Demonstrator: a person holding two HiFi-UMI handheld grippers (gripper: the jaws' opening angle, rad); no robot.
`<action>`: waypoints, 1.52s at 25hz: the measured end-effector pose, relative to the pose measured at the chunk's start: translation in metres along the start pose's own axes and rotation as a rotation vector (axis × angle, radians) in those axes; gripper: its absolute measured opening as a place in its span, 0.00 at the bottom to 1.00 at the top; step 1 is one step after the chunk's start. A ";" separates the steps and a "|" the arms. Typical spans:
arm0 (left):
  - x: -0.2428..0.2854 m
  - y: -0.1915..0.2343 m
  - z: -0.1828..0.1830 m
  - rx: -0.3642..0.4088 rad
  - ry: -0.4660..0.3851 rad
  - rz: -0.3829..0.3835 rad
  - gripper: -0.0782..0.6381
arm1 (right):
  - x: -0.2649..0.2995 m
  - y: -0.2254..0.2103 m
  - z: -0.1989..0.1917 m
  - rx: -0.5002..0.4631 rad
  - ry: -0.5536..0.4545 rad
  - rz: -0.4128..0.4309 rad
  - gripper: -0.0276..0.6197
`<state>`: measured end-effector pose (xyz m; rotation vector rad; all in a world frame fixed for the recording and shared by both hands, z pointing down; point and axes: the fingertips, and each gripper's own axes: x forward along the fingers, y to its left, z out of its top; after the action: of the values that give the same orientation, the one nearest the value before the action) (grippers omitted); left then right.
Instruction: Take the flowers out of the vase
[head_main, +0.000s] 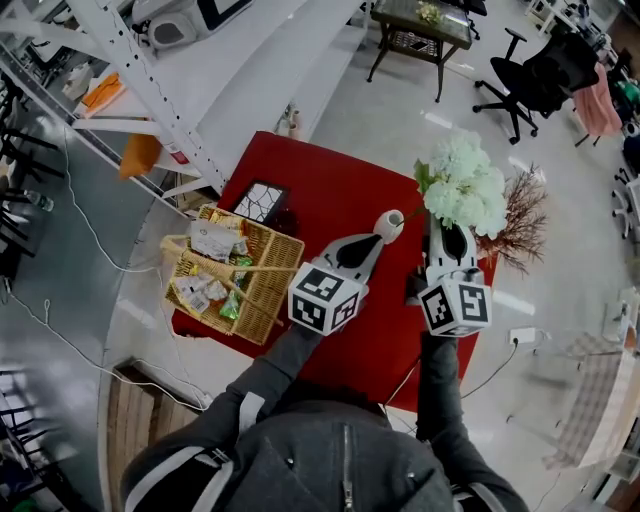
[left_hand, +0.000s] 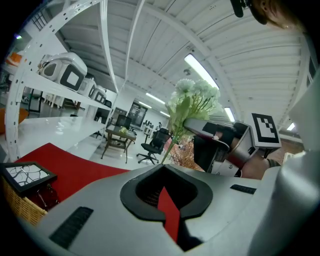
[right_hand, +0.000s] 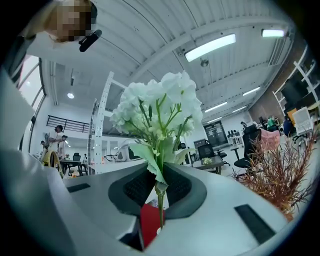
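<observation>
A bunch of white flowers (head_main: 465, 185) on green stems is clear of the small white vase (head_main: 390, 225) and hangs above the red table (head_main: 320, 185). My right gripper (head_main: 448, 238) is shut on the flowers' stem (right_hand: 160, 200), with the blooms (right_hand: 160, 105) standing above its jaws. My left gripper (head_main: 375, 242) is just in front of the vase's mouth. In its own view the left gripper (left_hand: 165, 200) has its jaws together with only red cloth showing through the gap. That view also shows the flowers (left_hand: 192, 97) in the right gripper (left_hand: 200, 125).
A wicker basket (head_main: 272, 300) of packets sits at the table's left edge, with a framed picture (head_main: 258, 200) behind it. Dried reddish branches (head_main: 520, 215) lie at the table's right. A white shelf rack (head_main: 150, 80), an office chair (head_main: 530, 80) and a small table (head_main: 420, 25) stand beyond.
</observation>
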<state>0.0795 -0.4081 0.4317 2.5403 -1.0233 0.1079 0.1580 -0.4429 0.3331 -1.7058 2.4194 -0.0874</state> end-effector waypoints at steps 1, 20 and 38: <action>-0.001 0.000 0.000 0.000 -0.002 0.000 0.12 | 0.000 0.001 0.001 -0.002 -0.003 0.000 0.11; -0.023 -0.017 -0.014 0.010 0.002 -0.021 0.12 | -0.040 0.018 -0.017 -0.009 0.053 -0.015 0.11; -0.032 -0.047 -0.044 0.017 0.061 -0.058 0.12 | -0.099 0.015 -0.068 0.051 0.172 -0.073 0.11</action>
<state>0.0916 -0.3396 0.4490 2.5626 -0.9286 0.1769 0.1644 -0.3485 0.4091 -1.8334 2.4484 -0.3153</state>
